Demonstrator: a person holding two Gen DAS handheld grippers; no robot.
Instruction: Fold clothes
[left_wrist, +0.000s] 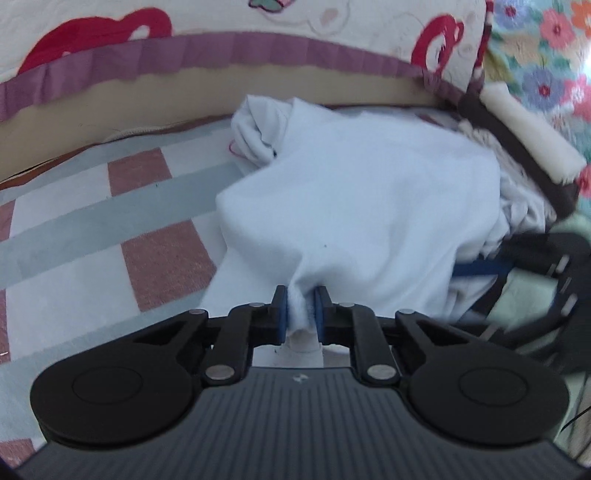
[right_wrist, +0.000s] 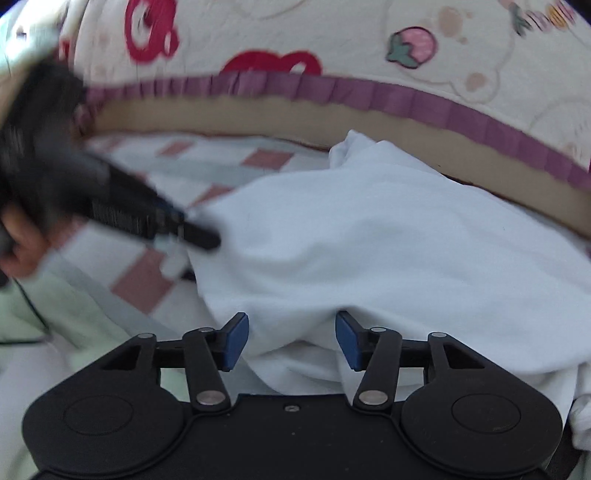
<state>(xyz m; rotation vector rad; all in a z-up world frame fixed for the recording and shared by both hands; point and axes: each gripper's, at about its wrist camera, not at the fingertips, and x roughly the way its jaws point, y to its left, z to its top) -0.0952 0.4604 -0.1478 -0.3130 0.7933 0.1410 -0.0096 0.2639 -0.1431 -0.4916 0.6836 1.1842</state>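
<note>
A white garment (left_wrist: 354, 199) lies bunched on a checked pink, grey and white blanket (left_wrist: 110, 229). My left gripper (left_wrist: 301, 314) is shut on a pinched fold of the garment's near edge, the cloth squeezed between its blue pads. In the right wrist view the same white garment (right_wrist: 369, 240) spreads ahead, and my right gripper (right_wrist: 291, 338) stands open with its blue pads wide apart, cloth lying between and just beyond them. The left gripper (right_wrist: 192, 236) shows there as a blurred black shape at the garment's left edge, held by a hand (right_wrist: 22, 243).
A cream quilt (left_wrist: 258, 22) with red prints and a purple ruffle runs across the back above a tan strip. A floral cloth (left_wrist: 546, 66) and a dark strap with a cream pad (left_wrist: 532, 140) lie at the right. Pale green fabric (right_wrist: 55, 314) sits lower left.
</note>
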